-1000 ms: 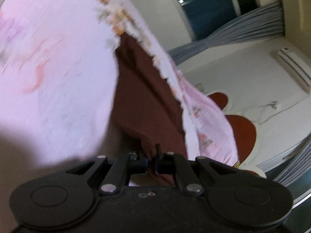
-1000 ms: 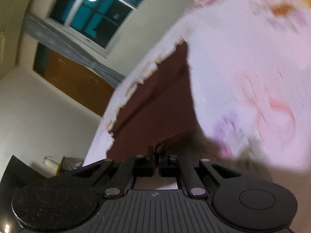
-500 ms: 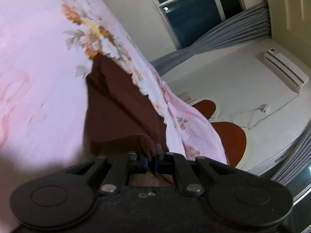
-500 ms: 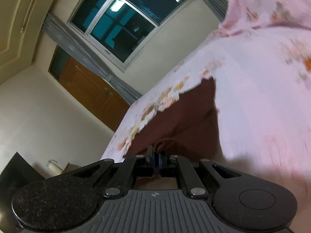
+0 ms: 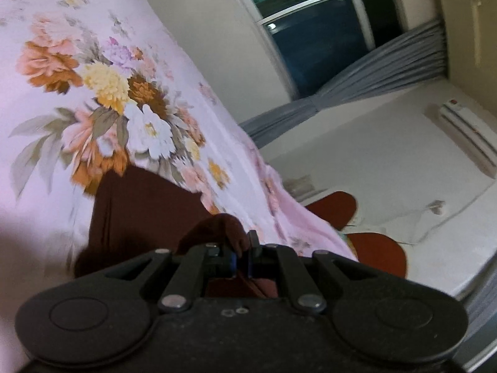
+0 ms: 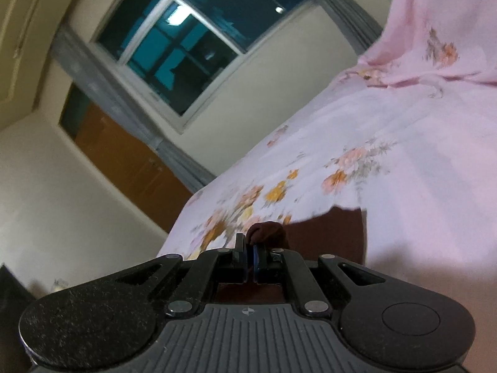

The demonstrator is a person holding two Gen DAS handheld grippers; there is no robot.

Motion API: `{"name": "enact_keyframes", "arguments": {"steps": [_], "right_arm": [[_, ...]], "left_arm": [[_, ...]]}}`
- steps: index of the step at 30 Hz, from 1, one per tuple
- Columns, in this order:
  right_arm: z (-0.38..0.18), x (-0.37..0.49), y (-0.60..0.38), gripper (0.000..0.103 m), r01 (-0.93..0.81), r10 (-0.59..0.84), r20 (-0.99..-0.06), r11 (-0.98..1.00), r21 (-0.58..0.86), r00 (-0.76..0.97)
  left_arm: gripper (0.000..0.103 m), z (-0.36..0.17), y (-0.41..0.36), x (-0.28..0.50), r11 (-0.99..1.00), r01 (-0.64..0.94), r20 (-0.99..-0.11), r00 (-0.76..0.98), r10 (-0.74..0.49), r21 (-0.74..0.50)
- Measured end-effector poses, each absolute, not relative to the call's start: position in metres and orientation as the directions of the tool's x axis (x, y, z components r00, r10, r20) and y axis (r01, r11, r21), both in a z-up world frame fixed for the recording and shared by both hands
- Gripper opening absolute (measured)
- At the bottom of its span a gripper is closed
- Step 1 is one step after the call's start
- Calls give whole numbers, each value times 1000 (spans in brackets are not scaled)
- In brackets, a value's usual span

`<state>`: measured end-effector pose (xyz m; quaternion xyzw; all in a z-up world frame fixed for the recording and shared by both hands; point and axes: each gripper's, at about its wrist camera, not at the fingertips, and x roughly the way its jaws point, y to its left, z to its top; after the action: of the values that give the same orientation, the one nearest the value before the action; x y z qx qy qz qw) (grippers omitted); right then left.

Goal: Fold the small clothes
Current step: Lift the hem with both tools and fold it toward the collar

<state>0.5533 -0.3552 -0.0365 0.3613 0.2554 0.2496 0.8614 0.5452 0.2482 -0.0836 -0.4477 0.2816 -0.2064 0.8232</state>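
Observation:
A small dark brown garment [image 5: 139, 205] lies on a pink floral bedsheet [image 5: 102, 93]. My left gripper [image 5: 240, 259] is shut on a bunched corner of it, with cloth pinched between the blue pads. In the right wrist view the same brown garment [image 6: 326, 233] lies on the bedsheet [image 6: 388, 161], and my right gripper [image 6: 250, 262] is shut on another bunched corner. Most of the garment is hidden behind the gripper bodies.
A window [image 5: 316, 15] with grey curtains [image 5: 372, 68] stands behind the bed. An air conditioner [image 5: 466, 133] hangs on the wall, with red-brown shapes [image 5: 376, 248] below it. The right wrist view shows a wooden door [image 6: 124, 161] and the window [image 6: 192, 37].
Both grippers have moved along the bed with the brown garment still pinched. Less of the garment shows now and the floral print has come into view.

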Motion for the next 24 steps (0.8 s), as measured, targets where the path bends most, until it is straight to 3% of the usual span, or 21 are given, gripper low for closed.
{"name": "enact_keyframes", "arguments": {"steps": [10, 24], "right_arm": [[-108, 670, -350, 3, -104, 580, -412, 657, 747, 703], [-124, 692, -335, 3, -107, 593, -411, 648, 754, 692]], "left_arm": [[4, -145, 242, 642, 516, -106, -418, 733, -537, -850], [4, -138, 257, 644, 503, -114, -387, 786, -481, -857]]}}
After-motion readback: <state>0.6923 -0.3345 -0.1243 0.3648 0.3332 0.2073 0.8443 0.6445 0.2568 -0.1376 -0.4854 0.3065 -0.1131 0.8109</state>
